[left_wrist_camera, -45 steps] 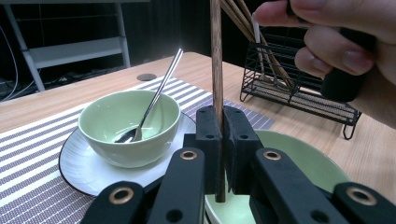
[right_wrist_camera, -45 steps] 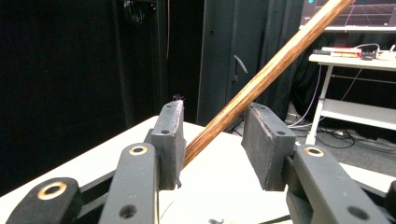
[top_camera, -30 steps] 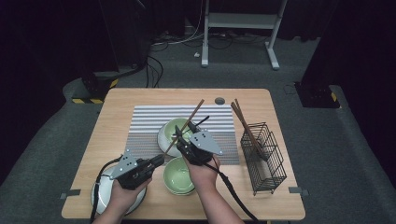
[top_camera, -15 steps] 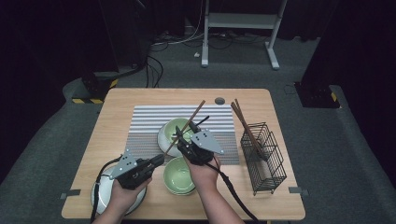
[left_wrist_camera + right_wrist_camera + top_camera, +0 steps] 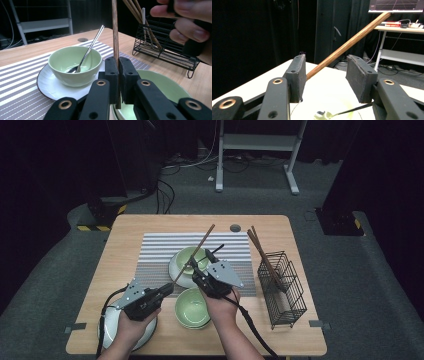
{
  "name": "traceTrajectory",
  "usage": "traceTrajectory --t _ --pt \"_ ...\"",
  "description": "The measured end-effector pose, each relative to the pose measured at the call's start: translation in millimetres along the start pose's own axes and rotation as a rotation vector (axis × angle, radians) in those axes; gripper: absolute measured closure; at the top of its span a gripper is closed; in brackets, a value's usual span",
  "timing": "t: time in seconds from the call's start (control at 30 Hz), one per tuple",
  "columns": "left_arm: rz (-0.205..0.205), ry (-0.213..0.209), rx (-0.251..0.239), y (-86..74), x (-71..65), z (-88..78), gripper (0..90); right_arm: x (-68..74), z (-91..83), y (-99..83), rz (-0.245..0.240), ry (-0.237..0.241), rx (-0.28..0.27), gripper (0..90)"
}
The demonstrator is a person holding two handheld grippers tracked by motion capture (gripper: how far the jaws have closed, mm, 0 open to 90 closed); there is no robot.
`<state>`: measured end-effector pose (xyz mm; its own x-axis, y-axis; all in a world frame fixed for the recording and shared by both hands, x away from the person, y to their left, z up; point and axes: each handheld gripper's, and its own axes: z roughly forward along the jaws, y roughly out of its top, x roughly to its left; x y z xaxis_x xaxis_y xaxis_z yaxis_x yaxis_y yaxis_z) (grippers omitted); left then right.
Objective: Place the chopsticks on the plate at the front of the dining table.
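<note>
The left gripper (image 5: pixel 167 289) is gripping 1 brown chopstick (image 5: pixel 195 252) near its lower end, jaws clenched tight on it, and the left hand (image 5: pixel 131 327) is reaching in from the bottom edge over a white plate (image 5: pixel 111 325). The chopstick is slanting up and away over the bowl with the spoon (image 5: pixel 192 260) (which is sitting on a saucer on the striped mat (image 5: pixel 155 250)). The right gripper (image 5: pixel 195 270) is pointing forward with its jaws standing apart on either side of the chopstick, not pressing it; they have just been opening. The right hand (image 5: pixel 220 302) is hovering beside the empty green bowl (image 5: pixel 192 307) on the table (image 5: pixel 135 222).
</note>
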<state>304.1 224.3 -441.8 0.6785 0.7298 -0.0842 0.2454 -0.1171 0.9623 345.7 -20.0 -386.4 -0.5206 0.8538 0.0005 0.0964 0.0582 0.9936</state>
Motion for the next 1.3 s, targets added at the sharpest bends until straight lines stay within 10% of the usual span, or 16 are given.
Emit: traceTrajectory --t 0.37,1.3 --pt "-0.023 0.047 0.006 -3.2 7.6 -7.0 85.5 -8.7 -13.7 -11.3 -0.081 -0.018 0.029 51.5" --pt "-0.043 0.148 0.067 -4.5 18.2 -4.8 85.5 -35.9 -54.5 -52.3 -0.048 -0.071 0.082 56.7"
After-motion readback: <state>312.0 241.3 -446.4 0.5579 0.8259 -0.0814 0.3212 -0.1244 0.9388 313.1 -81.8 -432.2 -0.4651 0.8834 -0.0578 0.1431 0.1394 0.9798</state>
